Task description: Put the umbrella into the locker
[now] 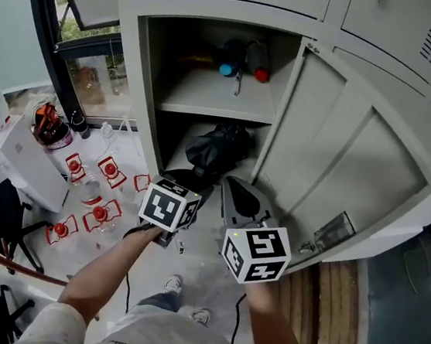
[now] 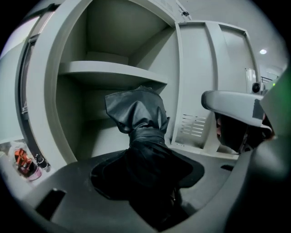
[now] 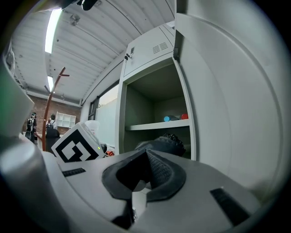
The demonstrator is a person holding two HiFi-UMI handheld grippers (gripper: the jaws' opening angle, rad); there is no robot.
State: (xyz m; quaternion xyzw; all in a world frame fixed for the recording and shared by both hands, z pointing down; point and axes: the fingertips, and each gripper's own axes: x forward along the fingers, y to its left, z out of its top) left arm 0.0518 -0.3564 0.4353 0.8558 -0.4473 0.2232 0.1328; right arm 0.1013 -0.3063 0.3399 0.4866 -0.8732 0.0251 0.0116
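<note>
From above: the locker point(image 1: 145, 81) stands wide open, its door point(image 1: 350, 153) swung out to the right of it. The left gripper point(image 1: 186, 179) is right at the locker's mouth, clamped on the black umbrella point(image 1: 219, 146), whose bunched fabric lies in the locker's lower compartment, under the shelf point(image 1: 209, 100). On that shelf lie two bottles, one with a blue cap point(image 1: 226, 69) and one with a red cap point(image 1: 261, 75). The right gripper point(image 1: 239, 197) hangs just in front of the locker, beside the left one and close to the door.

Left gripper view now: the jaws are tight on the umbrella point(image 2: 141, 127), and its far end pokes into the locker below the shelf point(image 2: 113, 73). The right gripper point(image 2: 236, 109) shows by the door point(image 2: 213, 82).

Right gripper view: the right gripper point(image 3: 144, 170) has its jaws together with nothing between them. Past them the umbrella point(image 3: 166, 143) sits in the locker's lower compartment, and the left gripper's marker cube point(image 3: 77, 148) is to the left of the locker.
</note>
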